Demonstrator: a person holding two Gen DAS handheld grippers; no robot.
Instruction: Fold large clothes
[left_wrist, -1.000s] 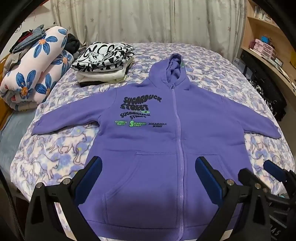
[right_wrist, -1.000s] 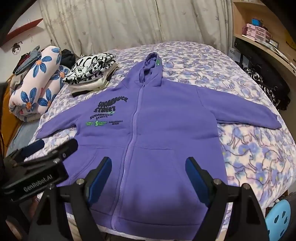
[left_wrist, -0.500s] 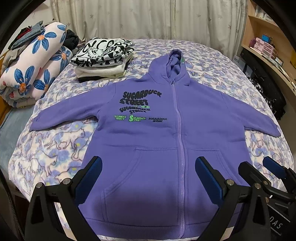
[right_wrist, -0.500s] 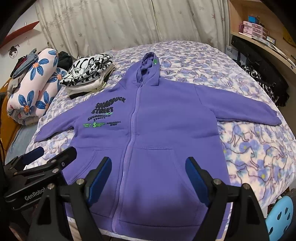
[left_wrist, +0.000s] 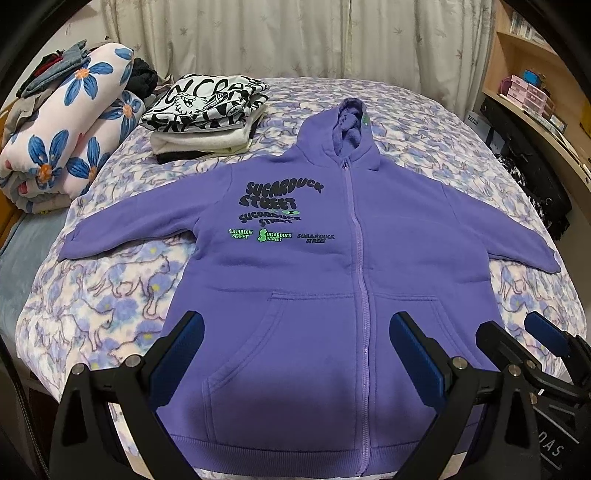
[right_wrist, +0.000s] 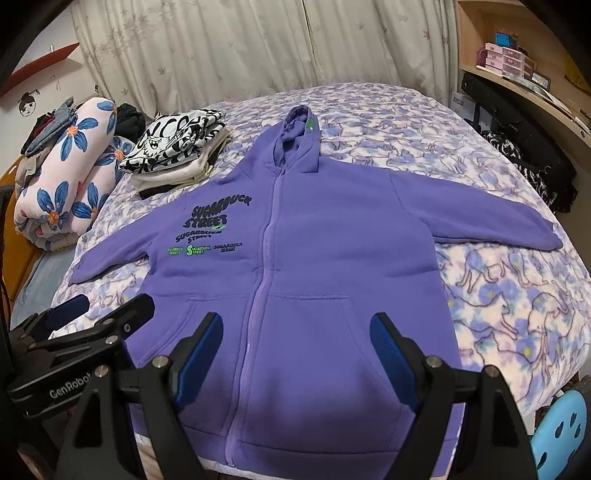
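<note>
A purple zip hoodie (left_wrist: 332, 266) (right_wrist: 314, 251) with black and green lettering lies flat and face up on the bed, both sleeves spread out and the hood pointing away. My left gripper (left_wrist: 295, 347) hovers open above the hem, over the left pocket, with nothing between its blue pads. My right gripper (right_wrist: 295, 347) also stands open above the hem, over the right pocket. In the right wrist view the left gripper (right_wrist: 99, 314) shows at the lower left. In the left wrist view the right gripper (left_wrist: 521, 338) shows at the lower right.
The bed's purple cat-print blanket (left_wrist: 110, 295) (right_wrist: 517, 295) shows around the hoodie. A stack of folded clothes (left_wrist: 207, 118) (right_wrist: 173, 151) sits at the far left, beside a rolled floral quilt (left_wrist: 62, 136). Wooden shelves (left_wrist: 535, 96) and dark bags line the right. Curtains hang behind.
The view shifted a little over the first half second, the hoodie sliding slightly up in both views. Both grippers stay open and nothing on the bed has moved.
</note>
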